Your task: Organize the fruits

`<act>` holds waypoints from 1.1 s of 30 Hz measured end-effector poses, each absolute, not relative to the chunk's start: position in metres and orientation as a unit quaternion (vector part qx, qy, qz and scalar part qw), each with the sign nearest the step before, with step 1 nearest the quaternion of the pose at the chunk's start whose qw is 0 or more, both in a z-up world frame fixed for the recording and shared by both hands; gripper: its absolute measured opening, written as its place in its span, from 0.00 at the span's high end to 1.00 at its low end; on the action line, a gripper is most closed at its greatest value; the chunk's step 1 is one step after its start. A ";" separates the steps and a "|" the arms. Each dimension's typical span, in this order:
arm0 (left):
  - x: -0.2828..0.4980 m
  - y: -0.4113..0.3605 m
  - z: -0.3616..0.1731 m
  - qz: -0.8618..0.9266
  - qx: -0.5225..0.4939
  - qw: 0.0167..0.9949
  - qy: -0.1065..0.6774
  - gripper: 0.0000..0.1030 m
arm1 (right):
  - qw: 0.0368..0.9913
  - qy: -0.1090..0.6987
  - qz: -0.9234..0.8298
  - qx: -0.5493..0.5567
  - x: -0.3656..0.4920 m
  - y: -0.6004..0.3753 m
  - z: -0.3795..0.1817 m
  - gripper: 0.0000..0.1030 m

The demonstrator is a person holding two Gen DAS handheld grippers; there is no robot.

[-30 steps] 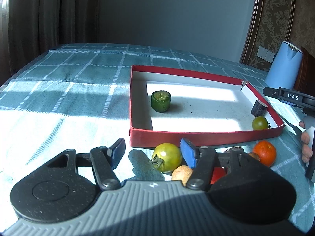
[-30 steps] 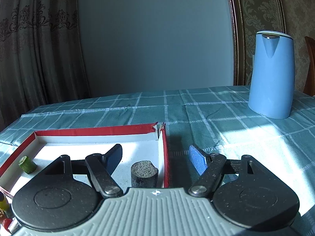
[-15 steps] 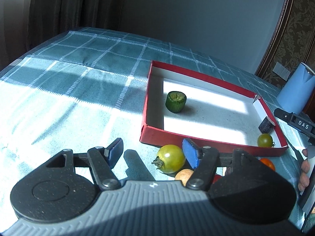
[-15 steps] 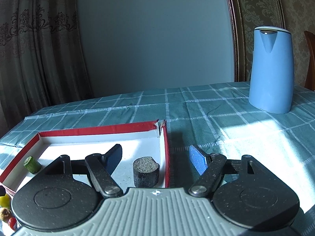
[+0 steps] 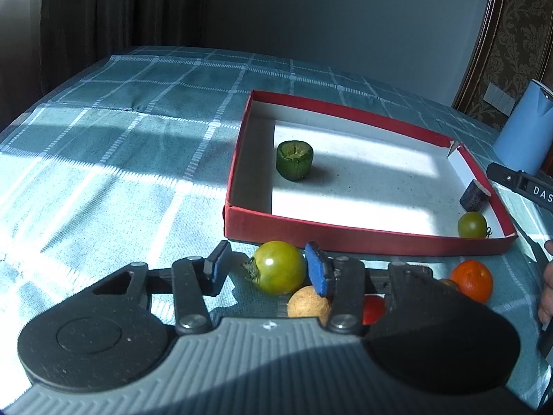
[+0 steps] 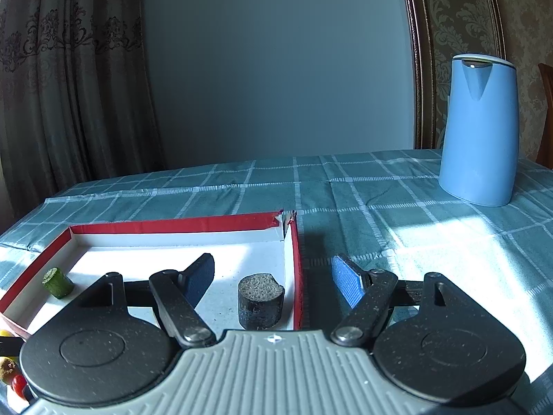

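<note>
left tongs [image 5: 266, 268]: being closed around green tomato [image 5: 279, 267], narrower than before, not yet pinched | right tongs [image 6: 273, 276]: spread, empty | pickup for red box [image 5: 366, 242] judged imminent

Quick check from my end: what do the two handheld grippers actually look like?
Both match: the left gripper and right gripper have a ribbed grey body, two black round discs, black linkage arms with silver rivets, and blue textured pads. No cables or sleeves show.

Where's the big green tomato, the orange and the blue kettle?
big green tomato [image 5: 280, 267], left wrist view, middle of its shiny skin.
orange [image 5: 472, 279], left wrist view, centre of its peel.
blue kettle [image 6: 478, 145], right wrist view, middle of its body.
</note>
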State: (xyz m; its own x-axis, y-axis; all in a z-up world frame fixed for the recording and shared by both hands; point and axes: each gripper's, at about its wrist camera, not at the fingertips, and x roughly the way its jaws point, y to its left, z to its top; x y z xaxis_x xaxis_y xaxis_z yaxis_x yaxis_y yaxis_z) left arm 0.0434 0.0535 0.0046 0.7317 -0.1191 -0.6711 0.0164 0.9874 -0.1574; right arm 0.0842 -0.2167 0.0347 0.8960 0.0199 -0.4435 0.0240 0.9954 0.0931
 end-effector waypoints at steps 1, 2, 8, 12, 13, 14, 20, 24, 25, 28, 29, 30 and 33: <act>0.042 0.053 0.005 -0.038 -0.072 0.927 0.365 0.68 | 0.973 0.227 -0.002 0.047 0.084 -0.217 0.035 0.27; 0.041 0.051 0.005 -0.034 -0.067 0.928 0.364 0.69 | 0.973 0.226 -0.003 0.047 0.083 -0.217 0.035 0.27; 0.032 0.040 0.012 -0.020 -0.017 0.942 0.334 0.69 | 0.973 0.223 -0.003 0.055 0.083 -0.219 0.036 0.27; 0.034 0.035 0.032 -0.022 -0.006 0.955 0.295 0.69 | 0.973 0.223 -0.002 0.062 0.081 -0.221 0.036 0.27; 0.037 0.033 0.036 -0.016 0.001 0.958 0.286 0.69 | 0.973 0.224 -0.001 0.064 0.081 -0.221 0.036 0.27; 0.042 0.031 0.039 -0.008 0.009 0.960 0.278 0.69 | 0.972 0.227 0.002 0.068 0.081 -0.222 0.036 0.27; 0.082 0.024 0.032 0.022 0.018 0.960 0.280 0.69 | 0.967 0.236 0.019 0.099 0.078 -0.228 0.036 0.27; 0.095 0.019 0.021 0.031 0.036 0.957 0.285 0.67 | 0.967 0.235 0.019 0.098 0.079 -0.226 0.035 0.27; 0.095 0.019 0.020 0.031 0.036 0.957 0.286 0.65 | 0.967 0.233 0.021 0.097 0.079 -0.225 0.035 0.27; 0.092 0.020 0.018 0.023 0.034 0.959 0.279 0.60 | 0.970 0.225 0.026 0.092 0.076 -0.222 0.035 0.27; 0.091 0.020 0.019 0.022 0.033 0.960 0.276 0.58 | 0.971 0.223 0.028 0.086 0.076 -0.220 0.036 0.27; 0.087 0.021 0.019 0.029 0.034 0.962 0.269 0.44 | 0.971 0.221 0.029 0.082 0.075 -0.219 0.036 0.26; 0.072 0.023 0.021 0.048 0.045 0.969 0.236 0.20 | 0.975 0.208 0.032 0.071 0.071 -0.215 0.036 0.21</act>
State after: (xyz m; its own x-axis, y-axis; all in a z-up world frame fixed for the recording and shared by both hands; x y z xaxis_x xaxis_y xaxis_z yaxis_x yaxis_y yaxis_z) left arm 0.0723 0.0226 0.0207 0.8836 0.1147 -0.4541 -0.0725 0.9914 0.1093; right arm 0.0713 -0.2146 0.0361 0.9112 0.0914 -0.4016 -0.0325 0.9880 0.1510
